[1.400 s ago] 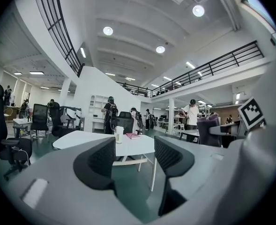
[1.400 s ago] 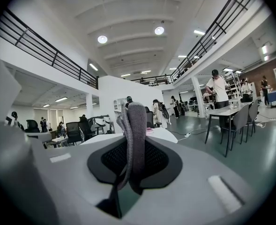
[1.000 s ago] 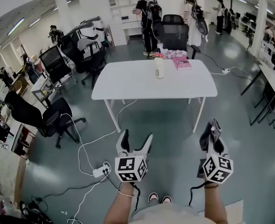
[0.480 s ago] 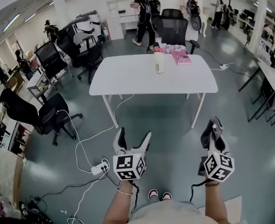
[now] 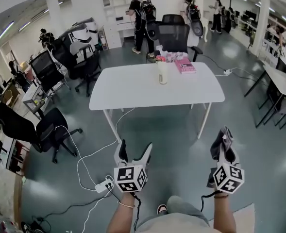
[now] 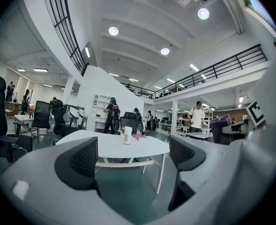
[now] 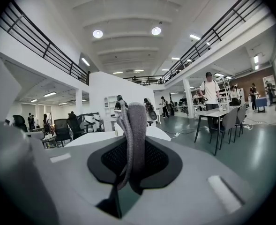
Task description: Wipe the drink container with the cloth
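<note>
Drink container (image 5: 162,72): pale, upright, on far side of white table (image 5: 133,89), just left of pink book (image 5: 184,65); well apart from both grippers. L gripper (image 5: 134,149): over floor, short of table, pointing approx. level. Jaws wide apart, have just been opening, nothing betw. them; table + container show thru the gap in left gripper view. R gripper (image 5: 224,142): off to the right, jaws clamped on grey cloth (image 7: 134,130), a fold of it sticking up past the tips.
</note>
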Demonstrator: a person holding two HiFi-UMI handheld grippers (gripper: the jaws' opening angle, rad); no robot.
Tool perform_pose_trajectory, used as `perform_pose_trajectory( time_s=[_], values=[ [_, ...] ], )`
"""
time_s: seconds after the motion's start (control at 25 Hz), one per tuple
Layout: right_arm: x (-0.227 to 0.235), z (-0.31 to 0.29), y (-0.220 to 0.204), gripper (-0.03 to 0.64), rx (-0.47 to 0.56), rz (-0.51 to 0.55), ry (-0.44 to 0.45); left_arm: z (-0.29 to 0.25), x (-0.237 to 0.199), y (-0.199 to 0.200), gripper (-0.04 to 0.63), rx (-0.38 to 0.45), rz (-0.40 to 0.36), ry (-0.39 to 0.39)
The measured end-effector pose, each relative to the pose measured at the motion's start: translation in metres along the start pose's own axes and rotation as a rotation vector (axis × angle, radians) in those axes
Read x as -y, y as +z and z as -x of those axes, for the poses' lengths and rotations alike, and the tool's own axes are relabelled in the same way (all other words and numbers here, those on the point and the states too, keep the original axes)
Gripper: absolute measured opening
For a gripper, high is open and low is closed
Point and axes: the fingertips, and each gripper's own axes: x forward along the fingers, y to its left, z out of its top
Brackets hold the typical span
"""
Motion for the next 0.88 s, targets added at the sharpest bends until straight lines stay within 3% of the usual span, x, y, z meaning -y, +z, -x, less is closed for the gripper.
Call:
perform_pose_trajectory(
  time_s=[0.48,0.88],
  values=[
    [0.002,-0.069,0.007,0.071,-0.013,-0.016,0.002,-0.068,-0.013,0.001,0.465,-0.017,0.003,0.013],
    [0.017,-0.178,0.024,0.071,-0.017,-0.065,0.014,-0.182,-0.021,0.022,0.465,-0.022,-0.014,0.016]
  ],
)
